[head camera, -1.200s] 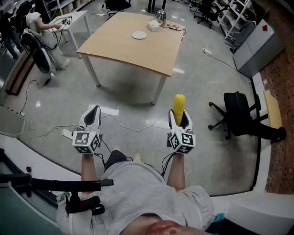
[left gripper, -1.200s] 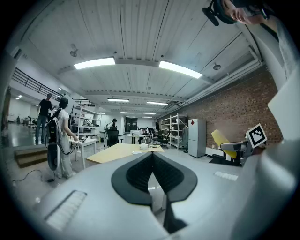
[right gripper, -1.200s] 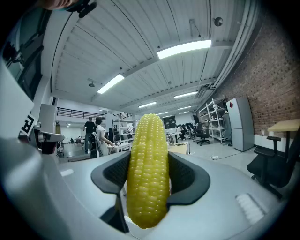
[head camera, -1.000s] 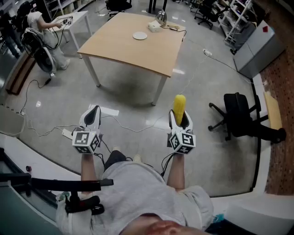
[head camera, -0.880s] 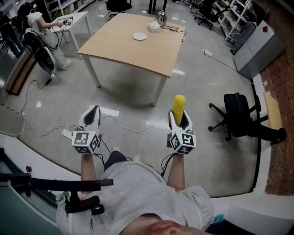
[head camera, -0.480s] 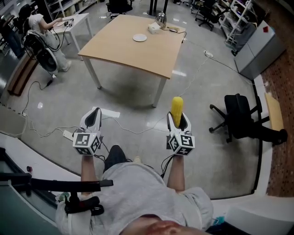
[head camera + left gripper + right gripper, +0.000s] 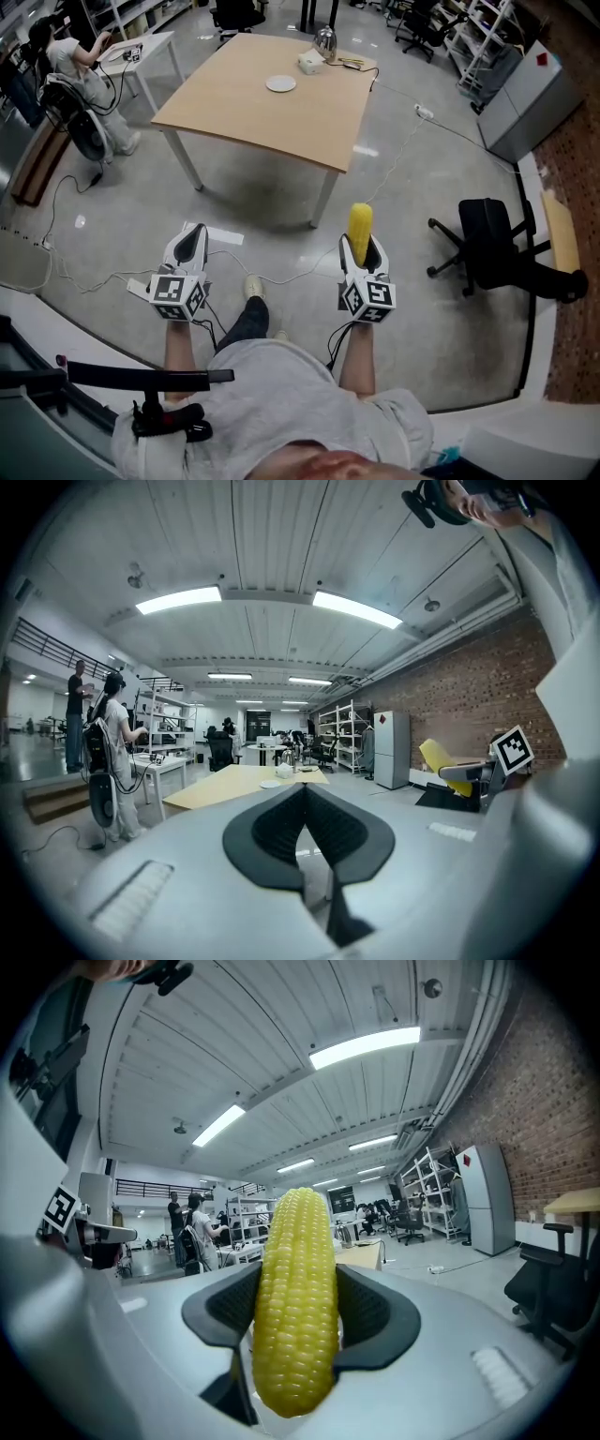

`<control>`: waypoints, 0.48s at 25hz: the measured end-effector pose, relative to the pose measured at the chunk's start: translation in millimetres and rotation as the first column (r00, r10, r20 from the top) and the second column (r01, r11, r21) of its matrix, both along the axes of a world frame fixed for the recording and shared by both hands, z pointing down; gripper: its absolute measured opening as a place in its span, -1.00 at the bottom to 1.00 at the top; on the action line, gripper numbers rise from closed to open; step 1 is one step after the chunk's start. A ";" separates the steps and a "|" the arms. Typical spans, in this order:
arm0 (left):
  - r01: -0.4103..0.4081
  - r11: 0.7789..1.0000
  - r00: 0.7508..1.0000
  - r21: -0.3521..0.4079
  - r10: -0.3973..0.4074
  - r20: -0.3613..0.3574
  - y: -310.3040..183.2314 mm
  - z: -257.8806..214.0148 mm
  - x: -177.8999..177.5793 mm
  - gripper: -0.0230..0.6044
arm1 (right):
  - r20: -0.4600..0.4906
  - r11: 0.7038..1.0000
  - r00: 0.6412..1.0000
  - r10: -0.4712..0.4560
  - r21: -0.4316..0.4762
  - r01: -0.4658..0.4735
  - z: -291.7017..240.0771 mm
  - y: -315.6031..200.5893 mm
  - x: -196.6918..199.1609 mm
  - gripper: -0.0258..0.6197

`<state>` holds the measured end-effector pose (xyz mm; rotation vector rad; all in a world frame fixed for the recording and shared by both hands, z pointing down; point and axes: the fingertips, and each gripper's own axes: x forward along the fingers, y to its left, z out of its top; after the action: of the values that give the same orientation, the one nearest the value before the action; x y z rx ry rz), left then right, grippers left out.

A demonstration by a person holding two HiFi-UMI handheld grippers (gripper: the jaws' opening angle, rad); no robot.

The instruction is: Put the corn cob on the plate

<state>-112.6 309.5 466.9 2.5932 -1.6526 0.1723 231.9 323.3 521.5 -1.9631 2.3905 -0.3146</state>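
Observation:
A yellow corn cob [image 7: 360,228] [image 7: 297,1302] stands upright between the jaws of my right gripper [image 7: 361,249] [image 7: 298,1312], which is shut on it. My left gripper [image 7: 191,246] [image 7: 305,832] is shut with nothing in it, level with the right one and to its left. A small white plate [image 7: 280,84] [image 7: 270,784] lies on the far part of a light wooden table [image 7: 272,103], well ahead of both grippers across the floor.
A kettle [image 7: 325,40] and a white box [image 7: 309,62] sit at the table's far edge. A black office chair [image 7: 489,239] stands to the right, cables [image 7: 281,277] trail over the floor, and a person [image 7: 70,61] sits at a white desk far left.
The table and plate have shifted slightly in the head view as I step forward, one foot now showing ahead. Both grippers keep their hold and spacing.

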 end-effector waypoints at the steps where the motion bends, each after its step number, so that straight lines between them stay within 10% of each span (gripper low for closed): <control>1: -0.001 1.000 1.000 -0.003 0.001 -0.005 -8.4 0.1 0.0 -0.86 | -0.002 1.000 1.000 0.000 0.001 0.000 0.0 -7.2 -0.4 -0.15; 12: -0.028 1.000 0.999 0.008 0.029 -0.022 -115.5 -7.9 -10.2 -0.86 | -0.026 1.000 1.000 0.005 -0.008 -0.005 -13.9 -105.1 -17.5 -0.15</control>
<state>-122.8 194.0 459.0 2.6155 -1.6130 0.1387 214.3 218.1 507.7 -1.9887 2.4038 -0.3012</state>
